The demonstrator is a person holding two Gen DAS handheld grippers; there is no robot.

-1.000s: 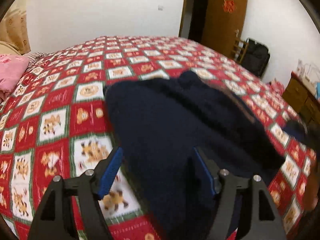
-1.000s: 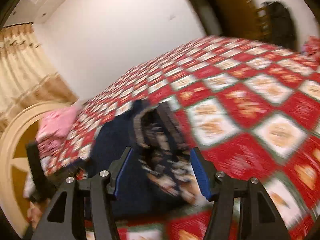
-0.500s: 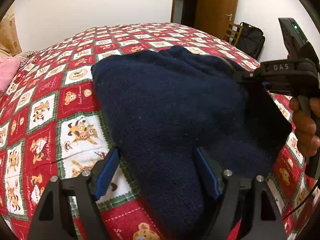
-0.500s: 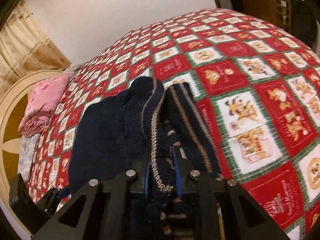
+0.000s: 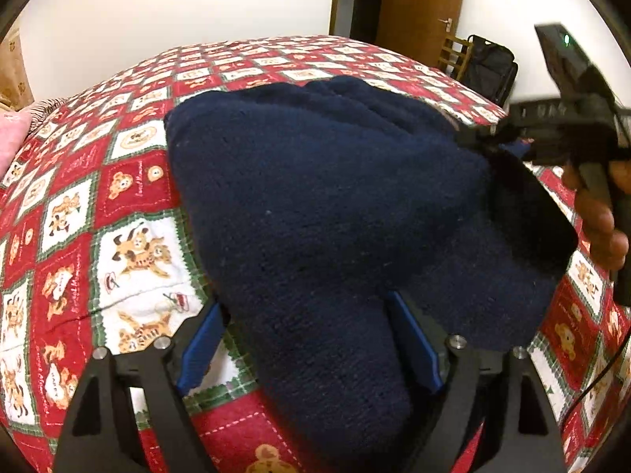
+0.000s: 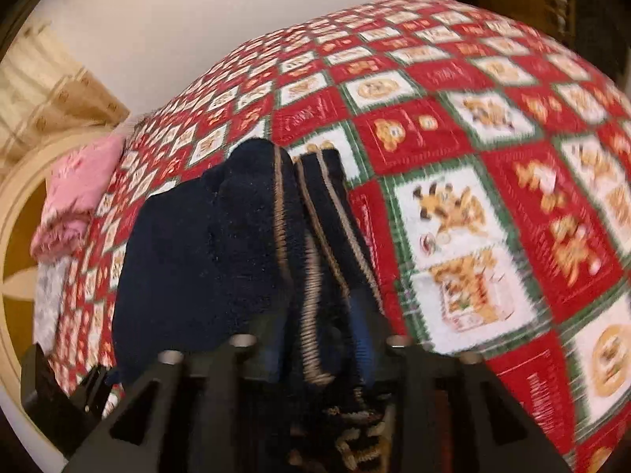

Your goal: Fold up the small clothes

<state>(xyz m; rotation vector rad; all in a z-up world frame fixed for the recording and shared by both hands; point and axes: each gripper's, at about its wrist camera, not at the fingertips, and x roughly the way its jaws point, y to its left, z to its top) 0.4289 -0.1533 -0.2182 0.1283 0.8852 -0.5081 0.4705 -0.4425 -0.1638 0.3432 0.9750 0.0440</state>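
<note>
A navy knit garment point(image 5: 315, 213) lies on the red, white and green patterned bedspread point(image 5: 130, 244). My left gripper point(image 5: 307, 339) is open, its blue pads on either side of the garment's near end. My right gripper point(image 6: 319, 339) is shut on the garment's tan-striped edge point(image 6: 311, 244) and holds that edge lifted. The right gripper also shows in the left wrist view point(image 5: 493, 140), clamped on the garment's right side, a hand on its handle.
A pink pillow point(image 6: 75, 193) and a cream headboard point(image 6: 15, 205) are at the bed's left end. A brown door point(image 5: 418, 8), a wooden chair point(image 5: 453, 55) and a black bag point(image 5: 489, 67) stand beyond the bed's far right.
My right gripper came in open, closed on the garment's striped edge and raised it. My left gripper stayed open and moved closer around the garment's near end.
</note>
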